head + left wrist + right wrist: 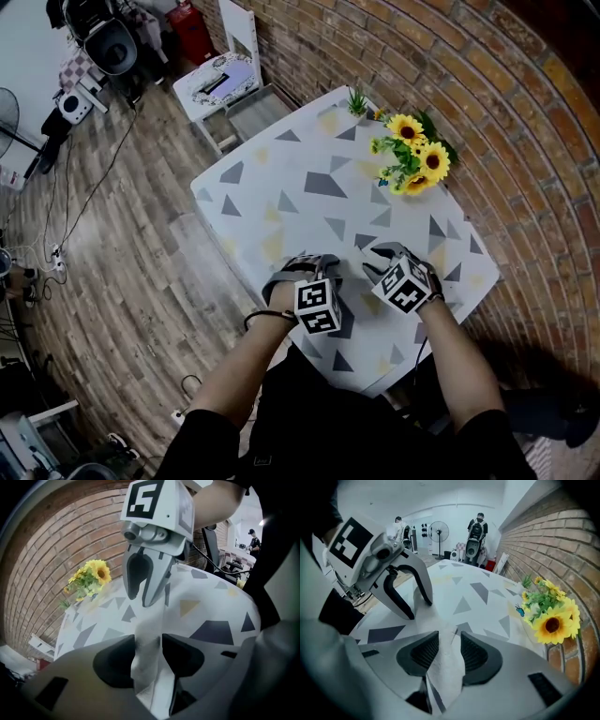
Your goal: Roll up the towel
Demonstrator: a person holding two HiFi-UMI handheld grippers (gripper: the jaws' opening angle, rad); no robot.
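Brick wall point(450, 75) curves along the far and right side of the room, and grey-brown wooden plank flooring point(122, 262) spreads out to the left, with cables and dark equipment point(112, 42) at the far left corner. Over the table, which it hides almost entirely, lies the white fabric towel printed with grey and yellow triangles point(319, 187), spread flat and not yet rolled. A white chair with a patterned seat point(225, 80) stands beyond the far left corner, well apart from the work. Near the far right edge a bunch of yellow artificial sunflowers point(417, 155) rests on the towel, with a small green potted plant point(357, 99) further off. Both sit on the cloth, so they would likely block a roll carried all the way across. At the near edge the left gripper point(149, 648) and the right gripper point(450, 651) hang side by side, each pointing steeply down. Each has its jaws drawn in on a raised ridge of the towel, the pads pressing the white cloth from both sides. Gripping at two points along one edge probably keeps that edge straight, so the first turn of the roll starts even.
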